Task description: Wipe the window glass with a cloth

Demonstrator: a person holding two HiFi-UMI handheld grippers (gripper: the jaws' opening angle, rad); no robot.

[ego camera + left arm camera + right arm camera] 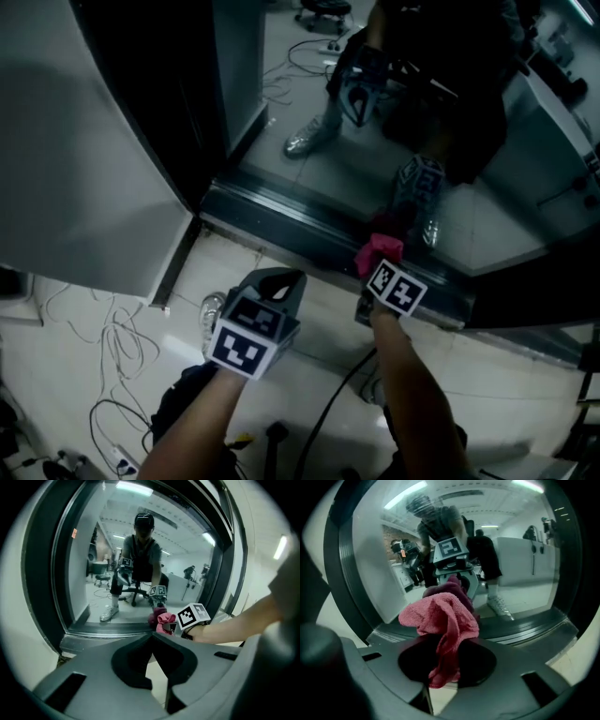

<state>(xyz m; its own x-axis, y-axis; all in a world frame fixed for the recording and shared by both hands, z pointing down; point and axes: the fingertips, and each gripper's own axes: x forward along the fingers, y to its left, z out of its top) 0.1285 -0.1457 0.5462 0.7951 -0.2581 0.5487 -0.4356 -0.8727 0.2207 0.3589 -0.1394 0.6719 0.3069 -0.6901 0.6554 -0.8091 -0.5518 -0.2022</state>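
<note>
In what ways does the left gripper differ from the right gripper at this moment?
The right gripper is shut on the pink cloth; the left gripper is shut on nothing. The right gripper is close to the bottom of the window glass; the left gripper sits farther back, above the floor. Both point toward the glass.

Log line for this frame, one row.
phase: wipe | right gripper: shut on pink cloth, against window glass near bottom frame | left gripper: shut, empty, off glass
</note>
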